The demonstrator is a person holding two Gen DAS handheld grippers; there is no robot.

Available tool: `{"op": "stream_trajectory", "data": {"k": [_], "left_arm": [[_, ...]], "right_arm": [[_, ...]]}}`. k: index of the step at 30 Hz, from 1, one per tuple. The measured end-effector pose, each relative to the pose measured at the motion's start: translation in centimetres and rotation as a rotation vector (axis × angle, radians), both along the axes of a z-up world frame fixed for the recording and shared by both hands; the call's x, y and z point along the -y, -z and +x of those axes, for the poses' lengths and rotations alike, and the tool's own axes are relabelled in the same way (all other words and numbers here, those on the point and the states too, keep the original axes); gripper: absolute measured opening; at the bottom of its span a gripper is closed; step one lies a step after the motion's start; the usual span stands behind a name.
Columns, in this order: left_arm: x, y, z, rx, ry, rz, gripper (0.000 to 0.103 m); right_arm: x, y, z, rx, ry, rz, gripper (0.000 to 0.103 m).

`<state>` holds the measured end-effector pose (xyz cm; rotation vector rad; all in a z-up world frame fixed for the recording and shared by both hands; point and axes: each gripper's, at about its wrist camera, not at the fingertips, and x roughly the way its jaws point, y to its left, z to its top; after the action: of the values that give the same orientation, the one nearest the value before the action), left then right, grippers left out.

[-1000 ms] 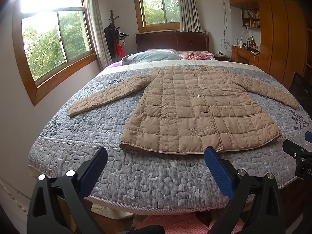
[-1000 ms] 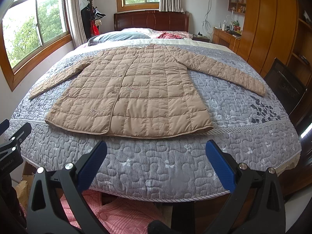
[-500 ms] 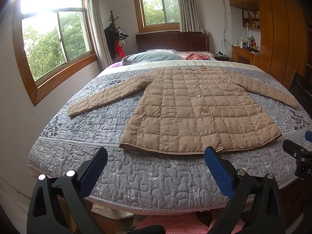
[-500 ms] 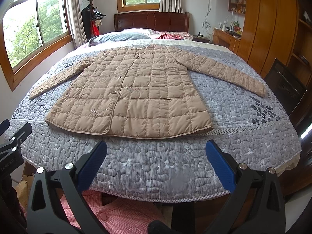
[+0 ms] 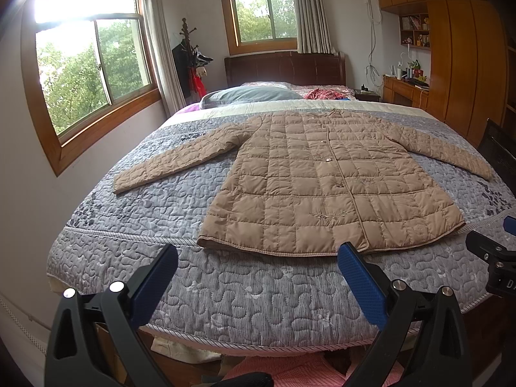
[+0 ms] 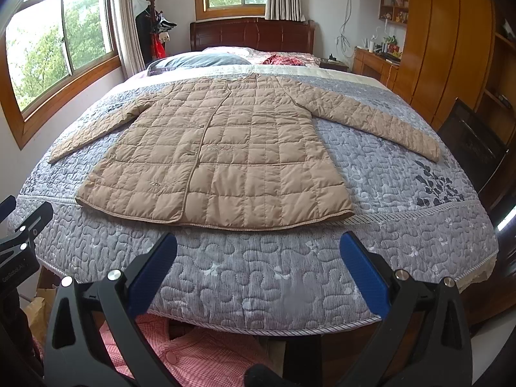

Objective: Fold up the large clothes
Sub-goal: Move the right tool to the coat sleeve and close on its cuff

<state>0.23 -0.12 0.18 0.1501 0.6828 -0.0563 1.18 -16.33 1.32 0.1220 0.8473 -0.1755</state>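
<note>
Left claw [image 5: 256, 277] spread wide, empty, hovering at foot of bed [image 5: 225, 293]. Right claw [image 6: 258, 266] likewise wide, empty. Beyond: tan quilted coat [image 5: 322, 190] flat on grey bedspread, buttoned, sleeves outstretched. Pillow [image 5: 248, 95] near headboard.

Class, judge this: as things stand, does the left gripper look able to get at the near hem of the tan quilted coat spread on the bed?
Probably yes. The left gripper is open, with only bare grey quilted bedspread between it and the tan quilted coat.
</note>
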Motion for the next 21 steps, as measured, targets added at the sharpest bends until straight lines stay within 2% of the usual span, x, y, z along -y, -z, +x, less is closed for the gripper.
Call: {"op": "stream_trajectory", "data": {"k": [9, 13, 15, 17, 19, 21], "left_arm": [[-0.5, 0.1, 0.6, -0.015, -0.001, 0.000, 0.099], [-0.3, 0.7, 1.9, -0.052, 0.022, -0.023, 0.099], [0.1, 1.5, 3.2, -0.095, 0.059, -0.041, 0.099], [0.5, 2.9, 5.4, -0.192, 0.106, -0.067, 0.099], [1.0, 4.4, 7.8, -0.289, 0.142, -0.102, 0.099], [1.9, 5.4, 10.6, -0.347, 0.149, -0.091, 0.099]], "right_arm": [[0.0, 0.1, 0.3, -0.001, -0.004, -0.001, 0.100], [0.9, 0.6, 1.3, -0.007, -0.012, 0.025, 0.100], [2.0, 1.4, 2.3, -0.034, -0.014, 0.056, 0.100], [3.4, 2.3, 3.2, -0.068, -0.011, 0.091, 0.100], [6.1, 3.4, 4.8, -0.109, 0.000, 0.182, 0.100], [8.5, 3.9, 5.8, -0.112, 0.027, 0.239, 0.100]]}}
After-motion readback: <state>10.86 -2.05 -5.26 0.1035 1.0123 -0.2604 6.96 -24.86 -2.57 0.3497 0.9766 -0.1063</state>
